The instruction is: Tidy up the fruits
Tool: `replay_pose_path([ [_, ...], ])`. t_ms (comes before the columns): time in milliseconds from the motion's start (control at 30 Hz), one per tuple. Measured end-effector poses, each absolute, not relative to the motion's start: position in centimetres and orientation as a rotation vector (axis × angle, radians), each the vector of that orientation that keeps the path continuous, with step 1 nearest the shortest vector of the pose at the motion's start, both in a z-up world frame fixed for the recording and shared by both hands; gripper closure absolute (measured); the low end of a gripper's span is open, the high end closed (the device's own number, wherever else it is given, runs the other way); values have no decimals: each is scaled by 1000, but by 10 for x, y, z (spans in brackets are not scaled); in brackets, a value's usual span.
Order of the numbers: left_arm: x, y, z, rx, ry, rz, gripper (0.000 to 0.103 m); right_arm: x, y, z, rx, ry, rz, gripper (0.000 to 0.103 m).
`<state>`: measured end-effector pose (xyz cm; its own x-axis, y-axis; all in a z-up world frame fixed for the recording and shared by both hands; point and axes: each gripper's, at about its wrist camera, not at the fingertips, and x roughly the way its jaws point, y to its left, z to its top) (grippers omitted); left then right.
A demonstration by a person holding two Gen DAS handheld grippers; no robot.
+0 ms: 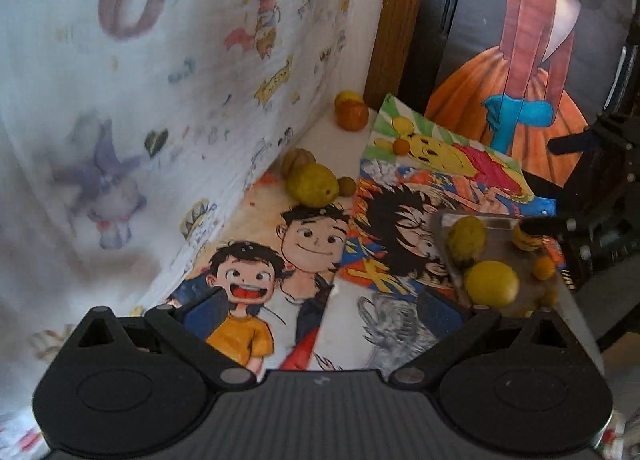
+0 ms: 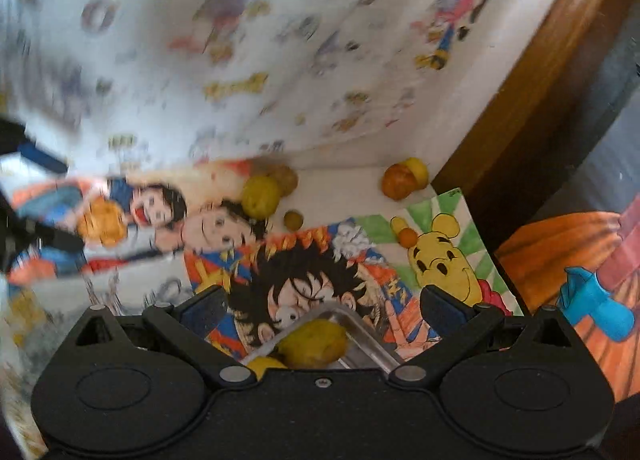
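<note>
Fruits: several already in clear tray (image 1: 496, 225); large yellow-green fruit (image 1: 313, 184) and others lie loose beyond tray by the cloth | step: fetching next | left gripper (image 1: 324, 302) spread, empty | right gripper (image 2: 324, 302) spread, empty over tray | next: reach past tray, centre jaws on one fruit.

White surface (image 1: 348, 324) is covered in cartoon drawings: two black-haired kids (image 1: 276, 256), one in a yellow shirt; a spiky black-haired figure (image 2: 304, 284) on orange/blue/yellow; a yellow bear (image 2: 444, 264) in red on green-white rays; a grey pencil sketch (image 1: 384, 324). Fruits: yellow-green one (image 1: 313, 184), tan-brown one behind it (image 1: 295, 161), orange one with a yellow one at the back (image 1: 351, 112), small orange one on the bear drawing (image 1: 400, 146), yellow ones in the clear tray (image 1: 504, 292). White cloth (image 1: 140, 71) has purple, yellow, red cartoon prints; painting (image 1: 532, 59) shows an orange skirt with a blue bow; tongs (image 1: 328, 304) are black with blue pads.
</note>
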<state>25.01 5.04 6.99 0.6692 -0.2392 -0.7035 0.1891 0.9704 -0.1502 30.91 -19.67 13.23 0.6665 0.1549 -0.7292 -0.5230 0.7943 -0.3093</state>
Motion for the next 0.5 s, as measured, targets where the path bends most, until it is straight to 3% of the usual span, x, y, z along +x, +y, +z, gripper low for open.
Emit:
replay_pose_path([
  [267,266,43,115,-128,964,-233,0,327,-212,190,-560,760,365,1],
  [500,298,35,133,-187,1031,-181,0,357,-238,203,-538,781,376,1],
])
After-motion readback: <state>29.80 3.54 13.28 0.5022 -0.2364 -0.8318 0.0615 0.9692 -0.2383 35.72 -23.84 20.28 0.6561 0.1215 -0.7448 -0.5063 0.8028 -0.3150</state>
